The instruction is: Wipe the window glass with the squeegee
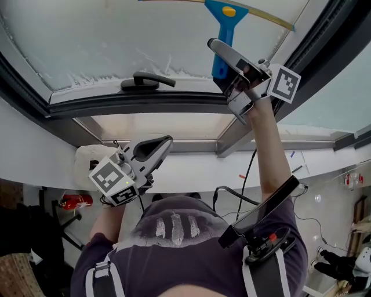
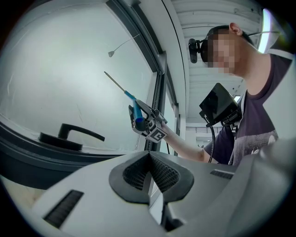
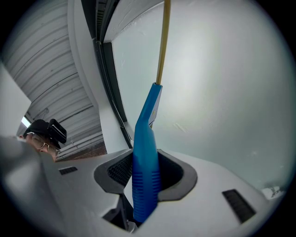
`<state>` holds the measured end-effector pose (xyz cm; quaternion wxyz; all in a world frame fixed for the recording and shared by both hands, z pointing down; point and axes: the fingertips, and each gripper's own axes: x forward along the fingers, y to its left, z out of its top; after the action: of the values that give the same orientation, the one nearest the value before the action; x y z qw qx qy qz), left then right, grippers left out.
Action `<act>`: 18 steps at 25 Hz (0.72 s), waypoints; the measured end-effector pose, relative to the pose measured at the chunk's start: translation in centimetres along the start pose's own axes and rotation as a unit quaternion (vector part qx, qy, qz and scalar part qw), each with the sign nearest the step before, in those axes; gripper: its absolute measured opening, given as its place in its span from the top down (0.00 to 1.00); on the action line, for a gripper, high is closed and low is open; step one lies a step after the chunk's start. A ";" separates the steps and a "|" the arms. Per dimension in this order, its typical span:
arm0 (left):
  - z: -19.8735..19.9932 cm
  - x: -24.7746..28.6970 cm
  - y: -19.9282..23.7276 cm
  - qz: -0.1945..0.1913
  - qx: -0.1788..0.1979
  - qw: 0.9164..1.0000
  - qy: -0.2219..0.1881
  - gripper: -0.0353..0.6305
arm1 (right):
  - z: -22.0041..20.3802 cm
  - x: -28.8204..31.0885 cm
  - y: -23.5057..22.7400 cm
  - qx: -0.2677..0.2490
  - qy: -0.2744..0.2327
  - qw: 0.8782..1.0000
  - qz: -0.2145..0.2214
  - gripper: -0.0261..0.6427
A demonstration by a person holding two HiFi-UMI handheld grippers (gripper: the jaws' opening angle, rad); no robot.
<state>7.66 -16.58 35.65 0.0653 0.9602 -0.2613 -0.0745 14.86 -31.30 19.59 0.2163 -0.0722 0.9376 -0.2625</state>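
A squeegee with a blue handle and a yellow blade lies against the frosted window glass at the top. My right gripper is shut on the handle's lower end, arm raised. In the right gripper view the blue handle stands between the pads and the blade runs up along the glass. My left gripper hangs lower by the sill, shut and empty. In the left gripper view its jaws meet, and the squeegee shows far off.
A black window handle sits on the dark lower frame, left of the squeegee. A vertical frame post borders the pane on the right. A white bundle lies on the sill; a red extinguisher is below.
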 end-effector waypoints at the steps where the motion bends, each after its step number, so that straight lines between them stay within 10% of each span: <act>1: 0.0 0.0 -0.1 0.000 -0.001 1.000 0.000 0.94 | -0.2 -0.1 0.0 0.002 0.000 1.000 0.001 0.77; 18: -2.2 1.0 -0.3 0.009 -0.023 1.000 0.011 0.94 | -4.0 -1.3 -1.3 0.057 0.010 0.998 0.006 0.76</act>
<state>9.04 -16.65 37.67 0.0905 0.9567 -0.2679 -0.0695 14.29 -30.22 23.83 0.2121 -0.0515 0.9236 -0.3150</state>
